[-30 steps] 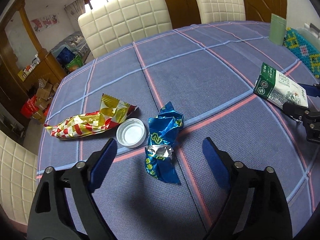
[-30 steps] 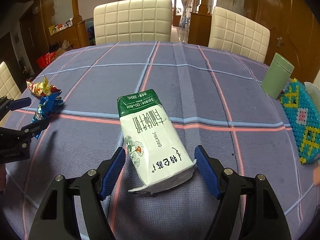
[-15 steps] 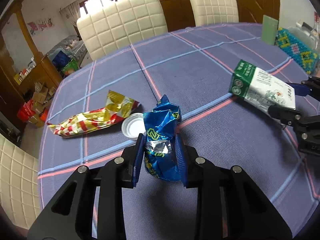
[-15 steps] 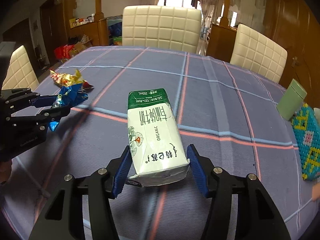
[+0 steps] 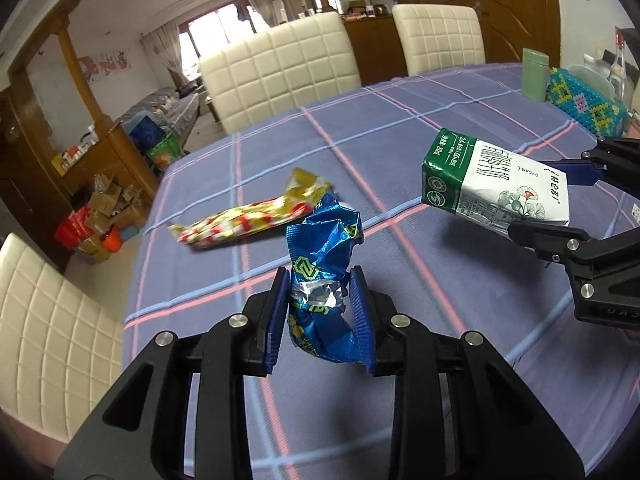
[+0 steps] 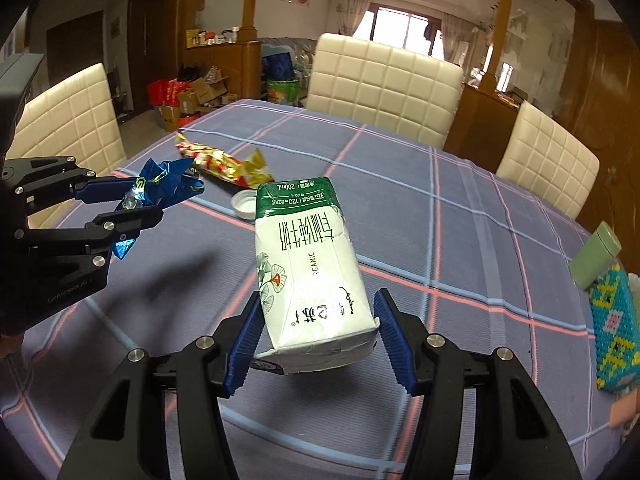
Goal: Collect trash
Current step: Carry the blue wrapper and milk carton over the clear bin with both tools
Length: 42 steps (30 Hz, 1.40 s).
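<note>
My left gripper (image 5: pixel 320 308) is shut on a crumpled blue foil wrapper (image 5: pixel 324 256) and holds it above the table. From the right wrist view that wrapper (image 6: pixel 160 186) shows in the left gripper (image 6: pixel 132 200) at the left edge. A green and white milk carton (image 6: pixel 308 276) is clamped by its base in my right gripper (image 6: pixel 316 340), lifted off the cloth; the same carton (image 5: pixel 492 184) appears at the right of the left wrist view. A red and gold snack wrapper (image 5: pixel 248 222) and a white lid (image 6: pixel 243 203) lie on the table.
The table wears a purple plaid cloth (image 6: pixel 440 220). A green cylindrical tin (image 6: pixel 594 256) and a beaded turquoise box (image 6: pixel 616 332) stand at the right edge. Cream padded chairs (image 6: pixel 380 84) ring the table. Boxes and bags crowd the floor beyond it.
Both grippers closed, the left on the blue wrapper and the right on the carton, then lifted them off the cloth. The right gripper rolled, tilting the carton.
</note>
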### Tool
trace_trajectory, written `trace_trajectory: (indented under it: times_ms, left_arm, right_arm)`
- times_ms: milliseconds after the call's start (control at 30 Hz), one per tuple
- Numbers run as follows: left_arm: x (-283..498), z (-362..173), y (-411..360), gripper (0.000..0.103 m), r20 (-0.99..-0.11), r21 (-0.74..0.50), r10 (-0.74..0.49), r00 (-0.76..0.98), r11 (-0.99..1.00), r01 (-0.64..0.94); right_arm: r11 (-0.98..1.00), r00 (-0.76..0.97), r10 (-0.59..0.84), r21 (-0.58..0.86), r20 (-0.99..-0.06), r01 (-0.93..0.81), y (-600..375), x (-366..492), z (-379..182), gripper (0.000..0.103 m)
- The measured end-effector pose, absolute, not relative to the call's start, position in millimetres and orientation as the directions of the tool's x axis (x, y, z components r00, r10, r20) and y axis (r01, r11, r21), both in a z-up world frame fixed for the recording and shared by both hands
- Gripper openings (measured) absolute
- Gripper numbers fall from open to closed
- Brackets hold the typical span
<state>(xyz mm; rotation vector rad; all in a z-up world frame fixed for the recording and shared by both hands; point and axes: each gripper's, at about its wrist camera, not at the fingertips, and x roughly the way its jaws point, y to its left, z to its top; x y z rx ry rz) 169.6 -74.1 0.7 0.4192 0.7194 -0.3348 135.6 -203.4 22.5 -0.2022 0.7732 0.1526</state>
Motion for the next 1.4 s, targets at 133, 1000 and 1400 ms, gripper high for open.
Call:
trace_trajectory:
  times_ms: [133, 1000, 1400]
  left_arm:
    - [158, 6, -46, 0.032, -0.683, 0.247, -0.128, 0.719, 0.886, 0.393]
    - [117, 3, 149, 0.032, -0.649, 0.254, 0.118, 0.752, 0.965, 0.069]
    - [109, -7, 204, 0.032, -0.664, 0.231, 0.175, 0.727, 0.973, -0.022]
  right_arm:
    - [0.960, 0.709, 0.078, -0.139, -0.701, -0.243, -182, 130, 28, 0.055]
    - [0.799, 0.638, 0.271, -0.201, -0.720, -0.567, 25, 140, 25, 0.055]
    - [0.746, 0.595, 0.311, -0.197, -0.741, -0.636, 86, 144, 16, 0.055]
